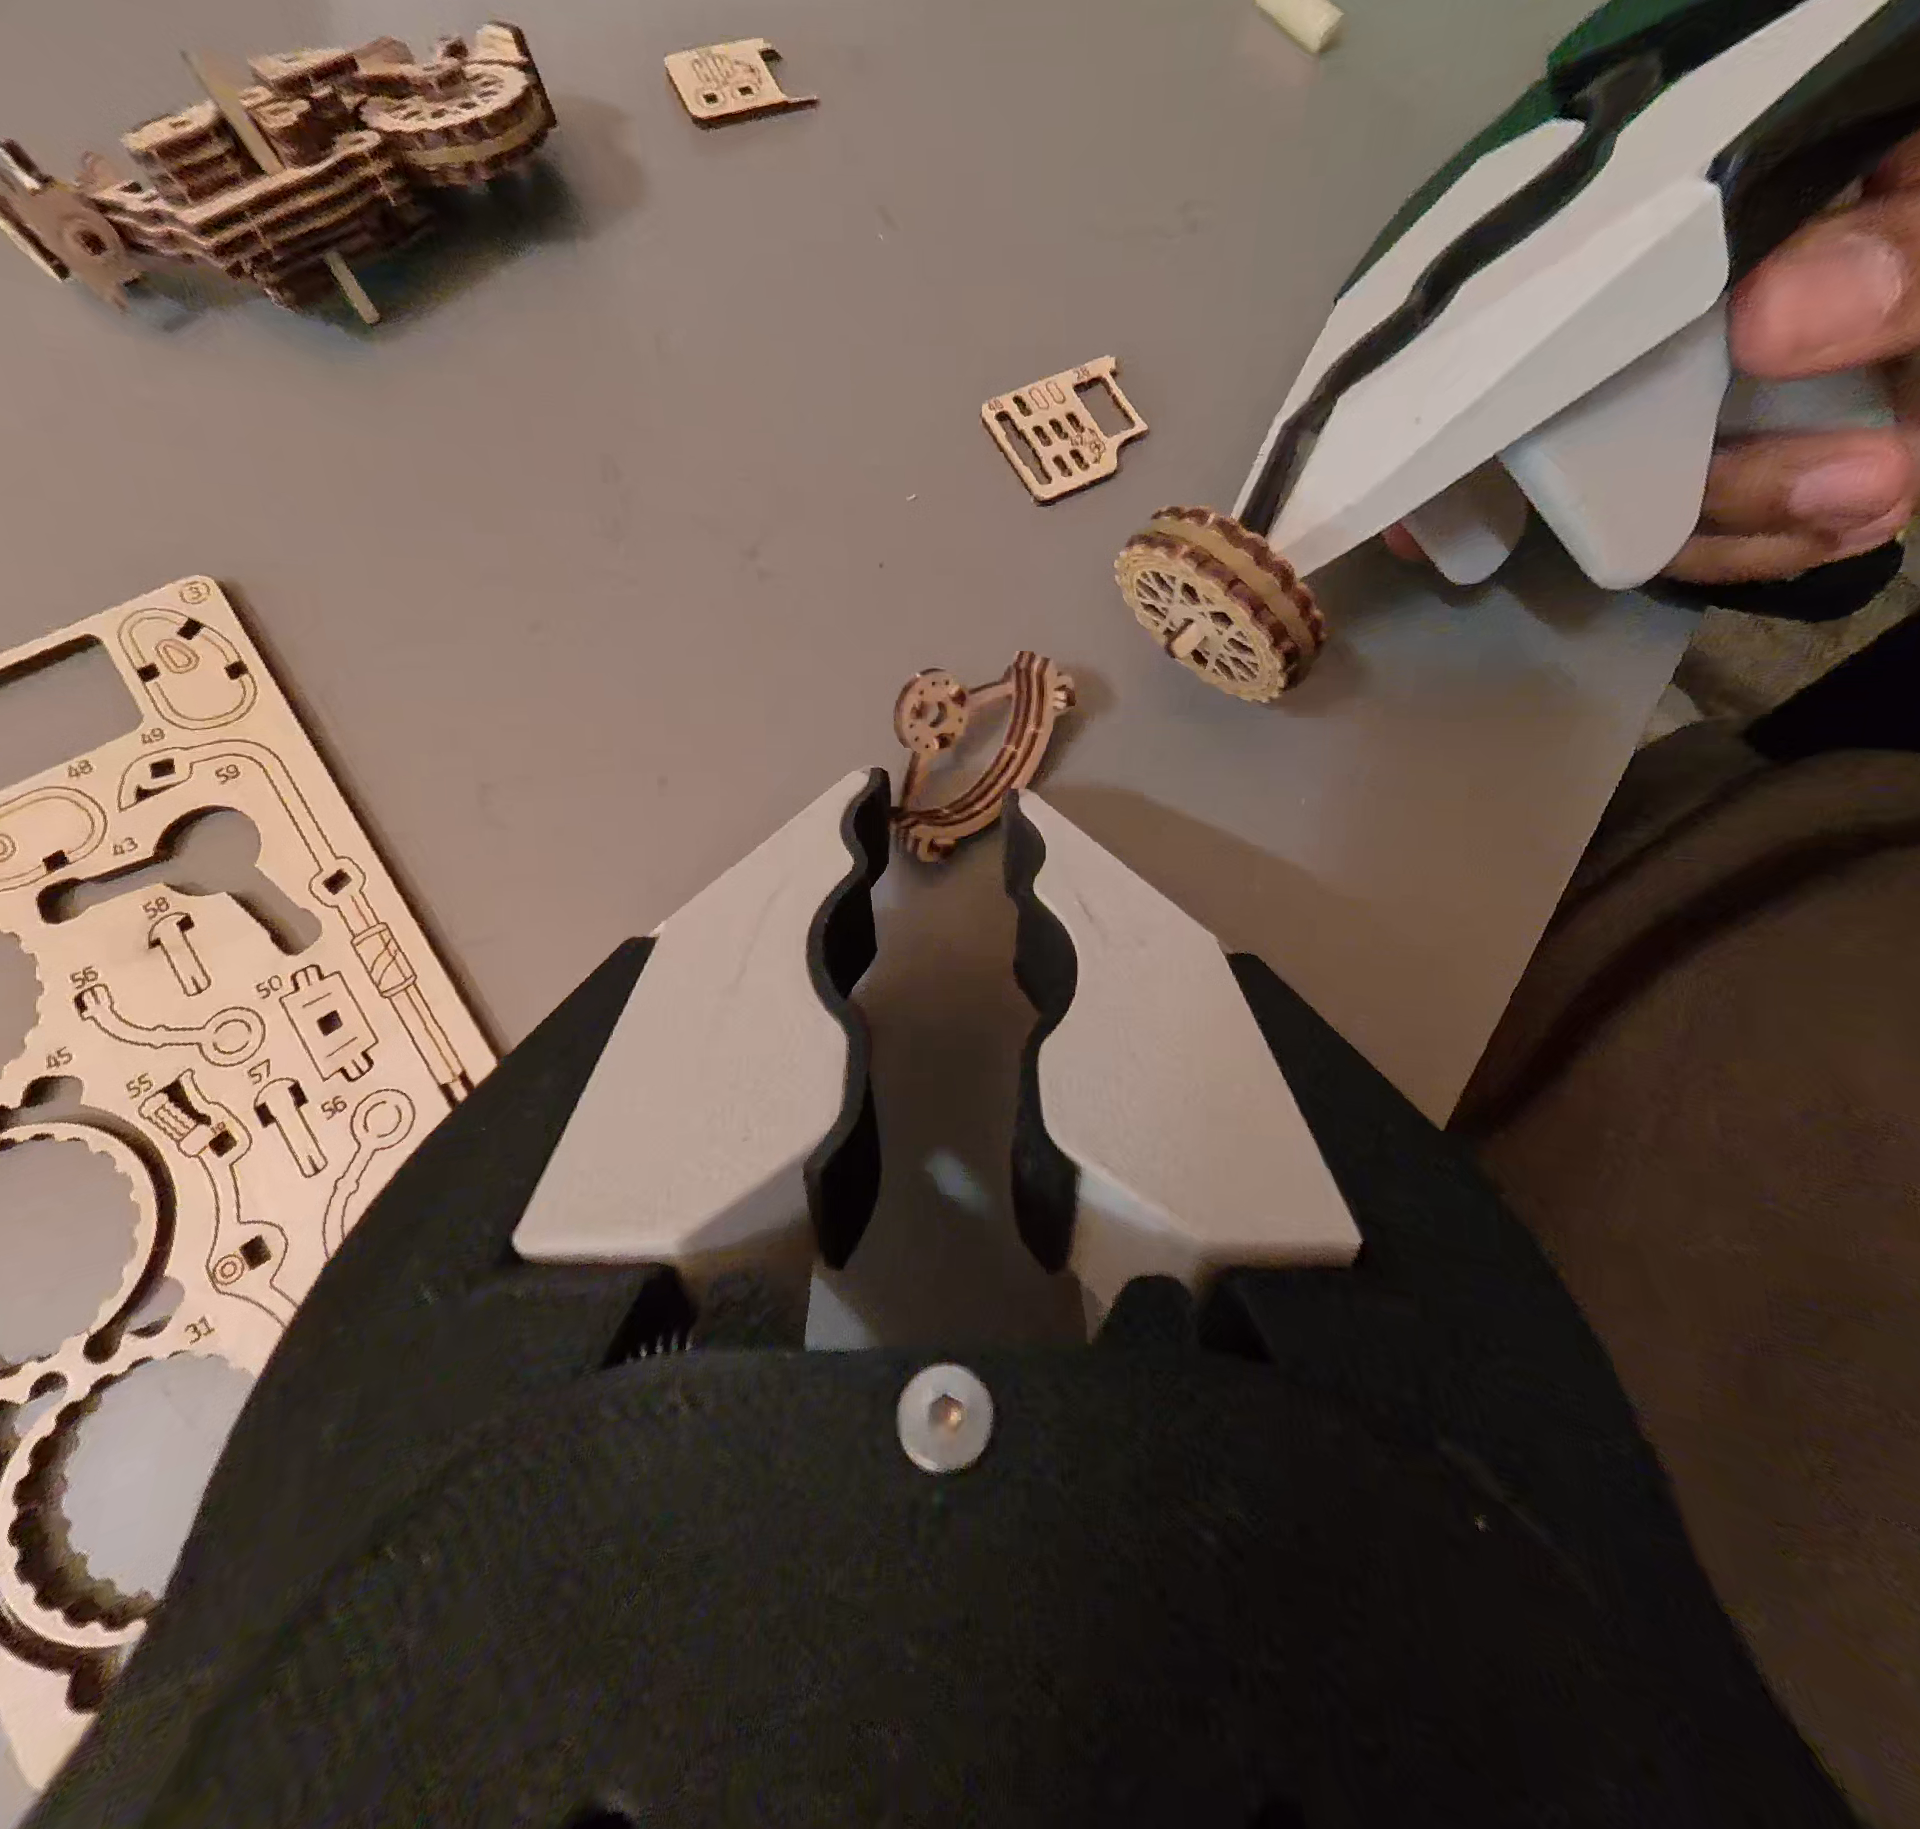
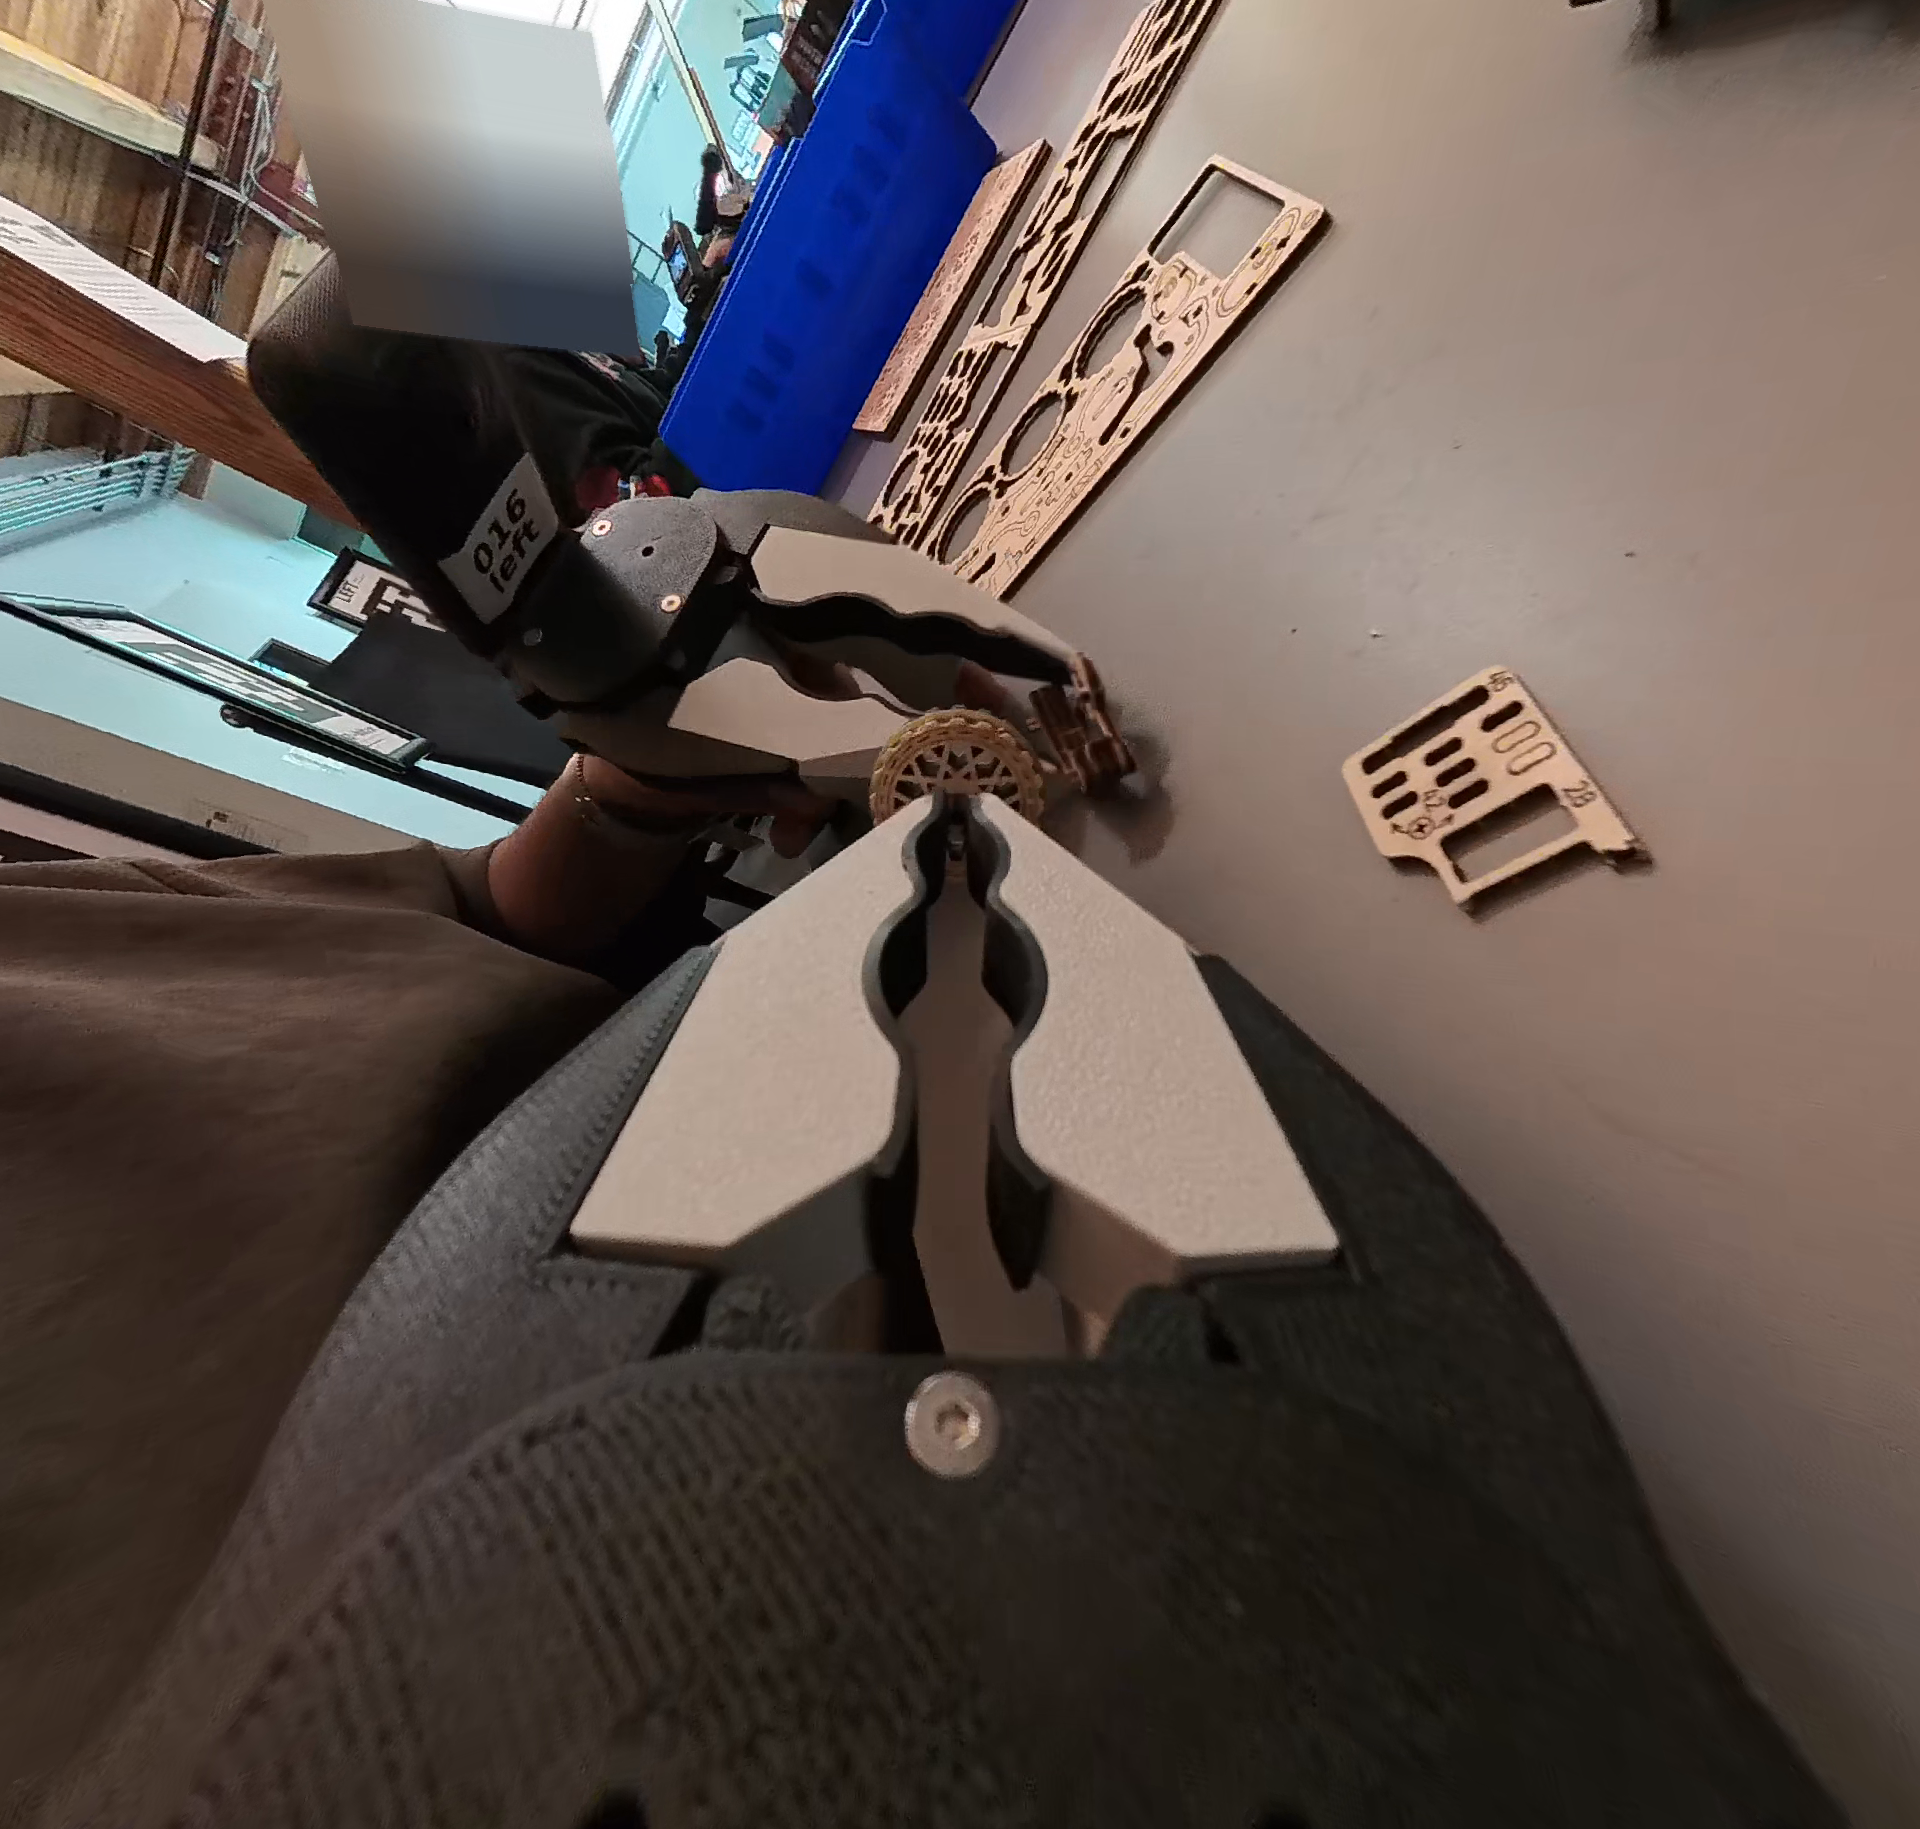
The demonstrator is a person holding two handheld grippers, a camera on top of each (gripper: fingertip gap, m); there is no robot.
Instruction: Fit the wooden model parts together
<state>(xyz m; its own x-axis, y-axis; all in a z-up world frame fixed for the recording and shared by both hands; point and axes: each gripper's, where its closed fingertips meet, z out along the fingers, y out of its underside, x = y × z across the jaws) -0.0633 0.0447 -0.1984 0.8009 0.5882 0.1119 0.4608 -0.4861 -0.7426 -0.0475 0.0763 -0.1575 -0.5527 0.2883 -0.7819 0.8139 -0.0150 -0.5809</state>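
My left gripper point(image 1: 948, 800) is open, low over the grey table point(image 1: 623, 491). A small curved wooden part with a round hub point(image 1: 982, 756) lies on the table just at and beyond its fingertips, close to the left finger. My right gripper point(image 2: 954, 823) is shut on a wooden spoked wheel point(image 2: 951, 766), held by its rim just above the table. In the left wrist view the right gripper point(image 1: 1262, 532) comes in from the upper right with the wheel point(image 1: 1221, 618), a short way right of the curved part. The left gripper point(image 2: 1075, 667) and the curved part point(image 2: 1086, 730) show behind the wheel.
A partly built wooden model point(image 1: 281, 158) stands at the far left. A laser-cut parts sheet point(image 1: 208, 1000) lies at the near left. Two small punched frames point(image 1: 1065, 429) point(image 1: 738, 80) and a white cylinder point(image 1: 1297, 5) lie farther off. The table edge point(image 1: 1558, 896) runs along the right. A blue bin point(image 2: 831, 221) stands beyond the sheets. My right fingertips sit around 6 cm from my left ones.
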